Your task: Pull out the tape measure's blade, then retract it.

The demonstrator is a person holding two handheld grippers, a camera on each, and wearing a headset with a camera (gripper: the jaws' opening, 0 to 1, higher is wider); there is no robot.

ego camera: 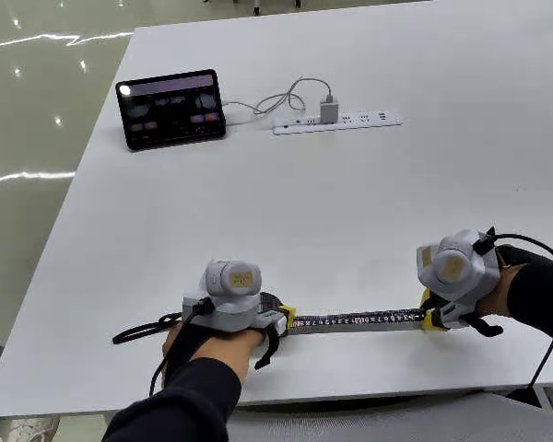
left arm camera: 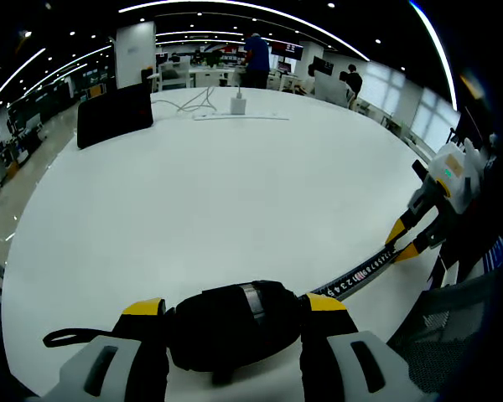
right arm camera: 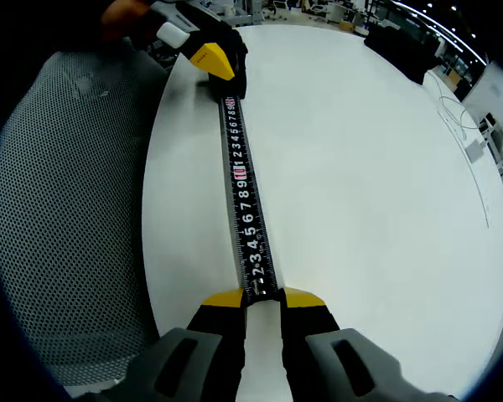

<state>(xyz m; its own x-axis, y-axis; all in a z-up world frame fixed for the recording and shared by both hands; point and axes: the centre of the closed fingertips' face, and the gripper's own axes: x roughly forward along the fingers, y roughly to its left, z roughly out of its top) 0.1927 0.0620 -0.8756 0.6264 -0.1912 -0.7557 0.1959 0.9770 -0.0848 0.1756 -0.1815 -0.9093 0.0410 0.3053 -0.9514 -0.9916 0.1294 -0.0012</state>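
Observation:
The black tape measure case [left arm camera: 233,322] sits clamped between the yellow-tipped jaws of my left gripper [left arm camera: 235,308], low on the white table near its front edge; the same gripper [ego camera: 278,320] and case [ego camera: 269,306] appear in the head view. Its black blade [ego camera: 358,320] with white numbers is drawn out to the right, lying flat on the table. My right gripper [right arm camera: 256,296] is shut on the blade's end [right arm camera: 257,283], and the blade [right arm camera: 243,193] runs away from it to the case [right arm camera: 222,63]. In the head view the right gripper [ego camera: 431,319] is at the front right.
A dark tablet [ego camera: 170,108] stands at the back left of the table [ego camera: 350,212]. A white power strip [ego camera: 337,121] with a plugged charger and cable lies behind the middle. A grey mesh chair [right arm camera: 75,218] is beside the table edge. People stand far off in the room.

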